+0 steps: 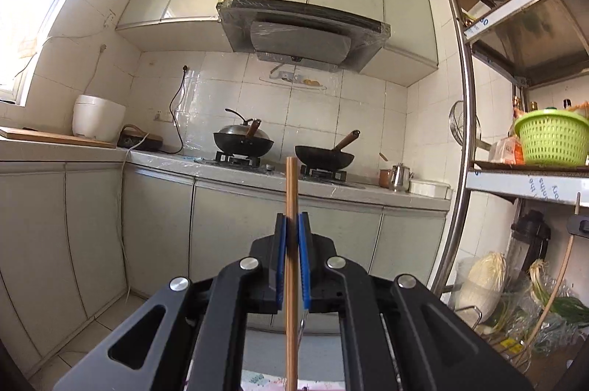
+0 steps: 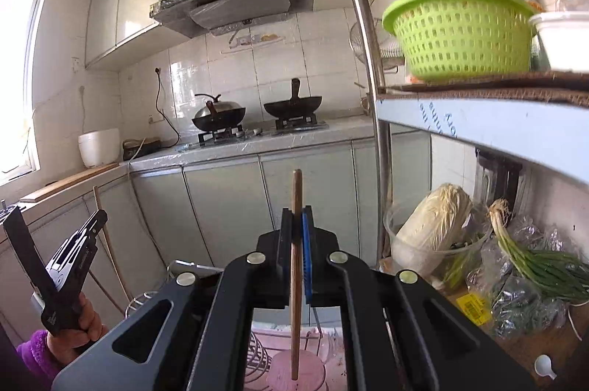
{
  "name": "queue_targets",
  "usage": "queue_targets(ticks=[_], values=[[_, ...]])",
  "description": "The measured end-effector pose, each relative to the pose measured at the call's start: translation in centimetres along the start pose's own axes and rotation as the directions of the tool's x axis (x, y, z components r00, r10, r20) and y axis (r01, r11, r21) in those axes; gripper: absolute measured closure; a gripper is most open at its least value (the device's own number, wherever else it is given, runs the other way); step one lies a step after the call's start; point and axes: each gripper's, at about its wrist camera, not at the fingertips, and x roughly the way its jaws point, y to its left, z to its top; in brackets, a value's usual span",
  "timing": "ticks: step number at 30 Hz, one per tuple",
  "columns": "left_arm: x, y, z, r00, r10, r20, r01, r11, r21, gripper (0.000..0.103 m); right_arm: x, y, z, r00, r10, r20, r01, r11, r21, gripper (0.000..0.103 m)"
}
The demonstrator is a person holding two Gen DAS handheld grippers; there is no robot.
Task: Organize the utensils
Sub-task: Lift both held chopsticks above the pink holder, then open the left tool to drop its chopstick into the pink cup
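Note:
My left gripper [image 1: 293,221] is shut on a pair of wooden chopsticks [image 1: 292,185] that stand upright between its blue pads, their top ends above the fingertips. In the right wrist view my right gripper [image 2: 297,218] is shut on one wooden chopstick [image 2: 296,192], also upright; its lower end hangs over a pink round object [image 2: 283,374] beside a wire rack [image 2: 254,354]. That view also shows the left gripper [image 2: 99,219] at the lower left, held by a hand [image 2: 86,321] in a purple sleeve, with its chopsticks [image 2: 110,251] slanting down through it.
Straight ahead runs a counter [image 1: 257,181] with two woks [image 1: 324,157] on a stove and a white rice cooker [image 1: 97,118]. A metal shelf rack [image 2: 379,133] stands close on the right, carrying a green basket [image 2: 456,34], a cabbage [image 2: 430,225] and scallions [image 2: 533,258]. A white spoon [image 2: 544,365] lies low right.

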Motion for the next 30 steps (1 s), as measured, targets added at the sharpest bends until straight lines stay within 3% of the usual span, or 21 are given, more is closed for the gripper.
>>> queue_targets(ticks=[7,14,17,21,23,25,28,30], values=[[-1.8,0.2,-3.1,0.989,-0.066,-0.131,0.068,0.998,0.012,0.097,1.2,-0.2,-4.1,0.992,0.019,-0.125,-0.015,0.999,0.028,0.098],[-2.7,1.4,-5.1,0.954,-0.101,-0.282,0.096,0.995,-0.033,0.097,1.3,0.6,-7.3,0.980,0.014,-0.201,-0.010,1.000,0.020,0.097],[-2.9,1.7,-5.2,0.945,-0.101,-0.311,0.097,0.995,-0.027,0.097,0.7,1.0,-7.6,0.980,0.002,-0.198,-0.001,1.000,0.005,0.097],[-2.4,2.0,-4.8,0.920,-0.104,-0.379,0.101,0.994,-0.028,0.096,0.5,1.5,-7.3,0.977,-0.003,-0.213,0.000,1.000,-0.014,0.097],[-2.2,2.2,-4.5,0.910,-0.110,-0.399,0.105,0.994,-0.034,0.092,0.7,1.8,-7.1,0.974,-0.006,-0.227,0.002,1.000,-0.022,0.097],[-2.3,2.4,-4.1,0.907,-0.116,-0.406,0.104,0.993,-0.050,0.076,1.0,2.0,-6.9,0.970,-0.010,-0.244,0.004,1.000,-0.026,0.097],[-2.4,2.7,-3.2,0.904,-0.126,-0.409,0.107,0.992,-0.069,0.071,1.1,2.1,-6.8,0.964,-0.010,-0.264,0.003,1.000,-0.024,0.085],[-2.6,2.8,-2.6,0.903,-0.127,-0.411,0.106,0.992,-0.073,0.070,0.8,2.2,-6.6,0.967,-0.017,-0.256,0.009,0.999,-0.032,0.068]])
